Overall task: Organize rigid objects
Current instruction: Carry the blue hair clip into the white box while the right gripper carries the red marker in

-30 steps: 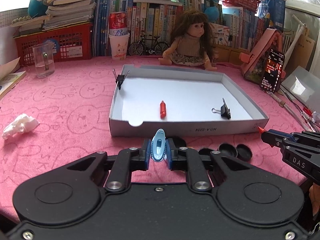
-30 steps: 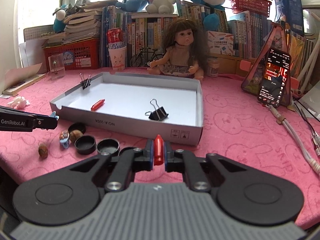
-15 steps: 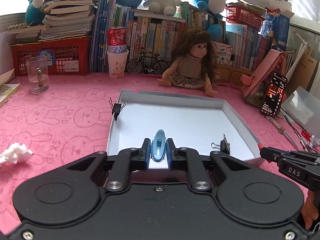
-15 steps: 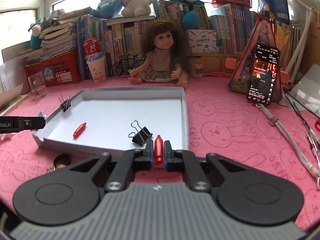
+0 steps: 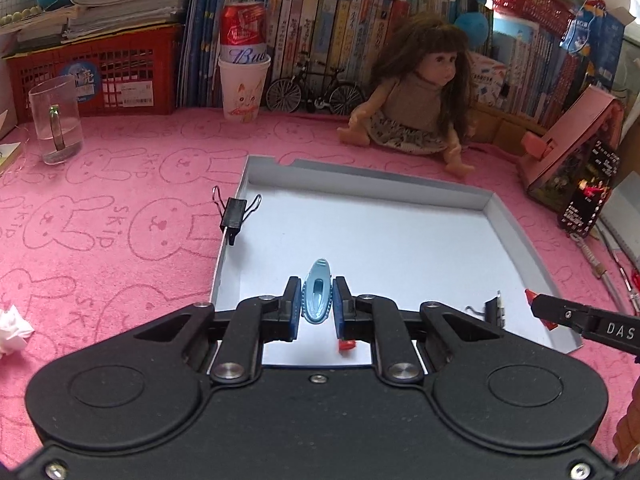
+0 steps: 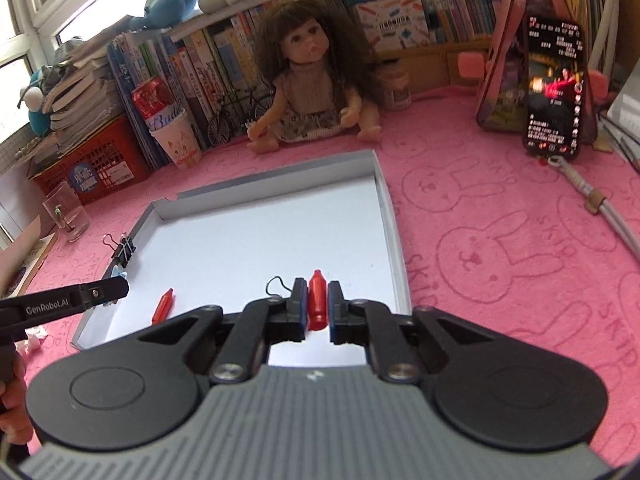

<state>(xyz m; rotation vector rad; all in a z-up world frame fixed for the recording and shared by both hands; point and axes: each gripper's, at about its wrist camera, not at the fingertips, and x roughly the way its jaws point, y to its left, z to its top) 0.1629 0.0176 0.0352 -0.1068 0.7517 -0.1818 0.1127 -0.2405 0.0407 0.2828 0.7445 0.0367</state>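
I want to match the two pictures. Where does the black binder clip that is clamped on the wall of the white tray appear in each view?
Left wrist view: the binder clip is left of centre, clamped on the left wall of the tray.
Right wrist view: the binder clip is at the left, on the same wall, just above the left gripper.
Shared landmark: the doll sits behind the tray's far wall.

A shallow white box lid (image 5: 516,232) lies open-side up on the pink cloth. A black binder clip (image 5: 233,216) grips its left rim. Another binder clip (image 5: 494,312) rests near the front right corner, and a red crayon-like piece (image 6: 163,306) lies near the front left. A light-blue clip (image 5: 317,298) and a red piece (image 6: 317,301) are held above the front edge.
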